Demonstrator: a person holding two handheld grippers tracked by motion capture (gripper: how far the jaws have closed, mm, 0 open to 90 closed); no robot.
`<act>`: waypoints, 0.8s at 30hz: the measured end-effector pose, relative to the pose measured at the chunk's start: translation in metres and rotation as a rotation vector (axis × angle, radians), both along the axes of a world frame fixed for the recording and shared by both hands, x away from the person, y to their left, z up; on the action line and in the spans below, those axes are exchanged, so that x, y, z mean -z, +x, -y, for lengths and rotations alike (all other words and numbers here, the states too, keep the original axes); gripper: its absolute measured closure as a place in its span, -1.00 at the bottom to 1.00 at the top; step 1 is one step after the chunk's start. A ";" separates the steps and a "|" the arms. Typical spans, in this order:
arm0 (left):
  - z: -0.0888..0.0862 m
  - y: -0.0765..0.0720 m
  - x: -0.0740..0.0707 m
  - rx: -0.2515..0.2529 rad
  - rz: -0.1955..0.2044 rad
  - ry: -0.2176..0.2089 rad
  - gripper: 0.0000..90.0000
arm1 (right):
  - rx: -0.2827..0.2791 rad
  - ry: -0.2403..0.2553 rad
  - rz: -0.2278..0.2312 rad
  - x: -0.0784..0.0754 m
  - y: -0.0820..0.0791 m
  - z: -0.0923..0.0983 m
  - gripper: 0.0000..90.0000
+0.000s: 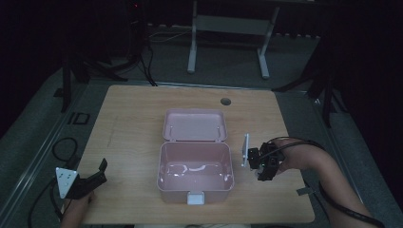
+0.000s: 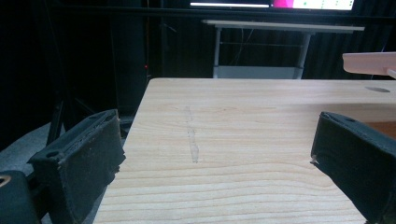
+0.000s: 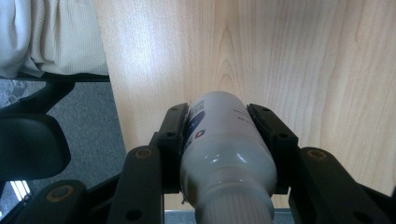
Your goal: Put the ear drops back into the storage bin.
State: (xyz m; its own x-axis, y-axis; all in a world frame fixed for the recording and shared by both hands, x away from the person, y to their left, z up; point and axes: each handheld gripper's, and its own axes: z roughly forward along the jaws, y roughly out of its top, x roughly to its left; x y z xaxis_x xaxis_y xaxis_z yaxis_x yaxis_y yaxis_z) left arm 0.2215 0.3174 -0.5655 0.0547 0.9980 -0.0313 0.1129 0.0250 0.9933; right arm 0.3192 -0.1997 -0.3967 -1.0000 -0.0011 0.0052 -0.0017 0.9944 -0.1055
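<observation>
Between the two black fingers (image 3: 176,140) of the right gripper (image 3: 219,135) sits a white bottle (image 3: 224,154), and both pads press on its sides, so the fingers are closed firmly on it. In the right gripper view the bottle points away from the camera, its ribbed white cap is nearest to the lens, and a small label with dark print is on its side. Under the bottle is the light wooden table (image 3: 280,56), with its edge and the grey floor at the left. In the high view the right gripper (image 1: 264,164) is over the right part of the table (image 1: 133,123), just beside the right wall of a pink box (image 1: 196,172), and the person's right hand (image 1: 294,154) carries it from the right. The box stands open in the middle of the table, with its lid (image 1: 195,125) tilted back behind it and a white latch at its front. At the near left corner of the table is the left gripper (image 1: 92,178); its fingers (image 2: 79,158) are spread wide apart with nothing between them, and through the gap the bare table top is visible. A small part of the pink lid (image 2: 369,63) is at the upper right of the left gripper view.
</observation>
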 end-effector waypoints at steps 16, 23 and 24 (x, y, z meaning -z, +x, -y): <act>0.000 0.000 0.000 0.002 0.002 -0.001 -0.95 | -0.016 -0.010 0.036 -0.027 0.002 -0.014 0.32; 0.000 0.000 0.000 0.002 0.001 -0.001 -0.95 | -0.019 -0.008 0.034 -0.027 0.003 -0.026 0.32; 0.000 0.000 0.000 0.002 0.002 -0.001 -0.95 | -0.020 -0.009 0.036 -0.027 0.003 -0.028 0.32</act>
